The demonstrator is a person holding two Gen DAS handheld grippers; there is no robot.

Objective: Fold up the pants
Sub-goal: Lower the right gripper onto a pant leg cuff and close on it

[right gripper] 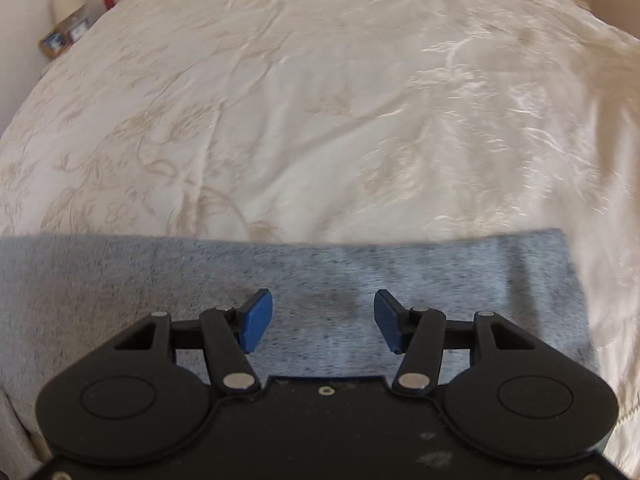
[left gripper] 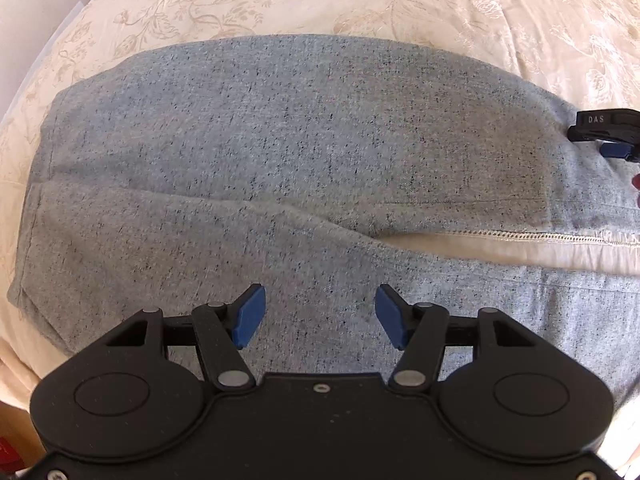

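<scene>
- Two tools are seen, one per wrist view; the left tool [left gripper: 316,316] is spread, with nothing between its blue pads [left gripper: 250,316], and only grey fabric is seen behind the gap.
- Spread too is the right tool [right gripper: 323,320], nothing being pinched; its pads [right gripper: 256,320] hang over a dark shadow on the cloth.
- One piece of writing can be read: the letters "DAS" in pale print on the black body of the right tool [left gripper: 606,132], which is cut off by the right edge of the left wrist view; its fingertips are hidden there.
- Something reddish at that same edge is too cropped to be identified.
- Heather-grey pants [left gripper: 280,152] are laid flat on the bed [left gripper: 360,4]; in the left wrist view they lie directly beneath and beyond the left tool, the two legs running side by side with a sliver of cream bedding showing between them at the right.
- Under the right tool a straight end of the pants [right gripper: 440,272] is seen, blurred, with its corner to the right of the pads.
- Small framed objects [right gripper: 64,34] beyond the bed's far edge are too blurred to be made out.
</scene>
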